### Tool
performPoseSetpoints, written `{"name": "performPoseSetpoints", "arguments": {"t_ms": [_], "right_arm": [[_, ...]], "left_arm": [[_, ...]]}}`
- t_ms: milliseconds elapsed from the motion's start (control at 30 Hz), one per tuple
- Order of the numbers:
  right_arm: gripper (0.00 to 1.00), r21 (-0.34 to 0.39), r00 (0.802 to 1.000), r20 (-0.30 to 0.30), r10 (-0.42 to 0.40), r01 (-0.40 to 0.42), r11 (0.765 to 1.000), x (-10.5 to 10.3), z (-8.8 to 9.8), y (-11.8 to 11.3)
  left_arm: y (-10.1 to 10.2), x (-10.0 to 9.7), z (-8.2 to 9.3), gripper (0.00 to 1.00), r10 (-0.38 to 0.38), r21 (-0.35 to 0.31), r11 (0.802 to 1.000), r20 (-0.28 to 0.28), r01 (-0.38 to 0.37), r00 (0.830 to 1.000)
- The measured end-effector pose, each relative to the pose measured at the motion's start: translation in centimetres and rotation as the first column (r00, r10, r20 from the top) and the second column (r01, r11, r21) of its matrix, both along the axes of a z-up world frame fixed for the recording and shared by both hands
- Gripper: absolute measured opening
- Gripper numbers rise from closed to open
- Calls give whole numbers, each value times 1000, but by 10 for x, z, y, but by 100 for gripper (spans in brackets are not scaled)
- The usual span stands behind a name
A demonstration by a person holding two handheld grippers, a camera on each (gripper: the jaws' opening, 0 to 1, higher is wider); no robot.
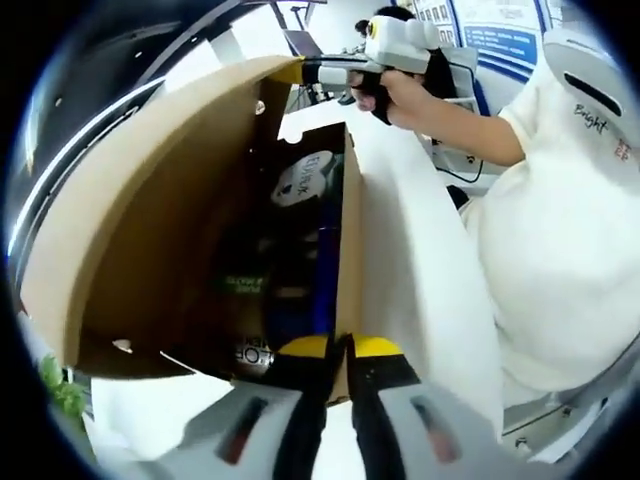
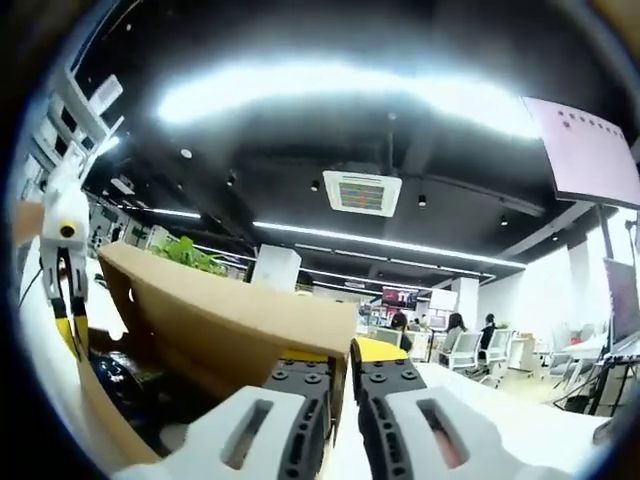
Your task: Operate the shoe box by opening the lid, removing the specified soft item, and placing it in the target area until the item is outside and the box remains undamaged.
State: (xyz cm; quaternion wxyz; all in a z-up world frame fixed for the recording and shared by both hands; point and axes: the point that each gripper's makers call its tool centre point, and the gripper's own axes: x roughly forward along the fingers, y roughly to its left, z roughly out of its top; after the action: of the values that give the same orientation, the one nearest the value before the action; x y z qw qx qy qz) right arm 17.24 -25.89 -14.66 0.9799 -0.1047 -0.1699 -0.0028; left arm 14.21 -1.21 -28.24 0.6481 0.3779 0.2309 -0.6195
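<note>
The brown cardboard shoe box (image 1: 400,290) stands open, its lid (image 1: 150,220) swung up on the left. Inside lie dark packed things, a white printed label (image 1: 305,180) and a blue piece (image 1: 322,285). My left gripper (image 1: 342,350) is shut on the near end of the box's side wall. My right gripper (image 1: 305,70), held by a gloved hand (image 1: 395,95), is shut on the lid's far top corner. In the right gripper view the right gripper (image 2: 342,358) pinches the lid's edge (image 2: 230,320), and the left gripper (image 2: 68,335) reaches down at the box's far end.
A white table (image 1: 440,330) carries the box. The person in a white shirt (image 1: 560,230) stands close on the right. Green plant leaves (image 1: 62,390) sit by the lower left. An office with desks, chairs and people (image 2: 455,335) lies beyond.
</note>
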Motion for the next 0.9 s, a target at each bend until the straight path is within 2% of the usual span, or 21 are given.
{"name": "performPoseSetpoints", "arguments": {"t_ms": [67,100,133,200,367,500,667,833,900], "right_arm": [[7,-13,1000,12,-13,13,1000,1,0,0],[2,-15,999,26,-38,38,999,1,2,-4],[2,-7,998,29,-64,64,998,0,2,-9],[2,33,1000,26,-13,12,999,4,3,-6],[2,41,1000,12,-5,4,999,8,6,-8],[2,34,999,-30,22,-21,999,12,10,-10],[2,24,997,-64,49,-47,999,28,20,-12],[1,35,992,-115,40,-37,999,37,24,-13],[1,26,992,-124,31,-28,999,41,24,-12]], "left_arm": [[0,2,0,3,-8,-15,1000,0,8,1000],[1,2,0,3,-17,-22,1000,-2,17,1000],[0,2,0,3,-15,-24,1000,-9,14,1000],[0,1,0,3,-14,-21,1000,-10,14,1000],[0,2,-2,3,-30,-7,1000,-12,30,999],[0,0,-2,3,-30,-6,1000,10,30,999],[0,0,-2,3,-39,-8,999,20,39,999],[0,0,-2,3,-44,-1,999,26,44,999],[0,0,-3,3,-60,28,998,61,58,996]]}}
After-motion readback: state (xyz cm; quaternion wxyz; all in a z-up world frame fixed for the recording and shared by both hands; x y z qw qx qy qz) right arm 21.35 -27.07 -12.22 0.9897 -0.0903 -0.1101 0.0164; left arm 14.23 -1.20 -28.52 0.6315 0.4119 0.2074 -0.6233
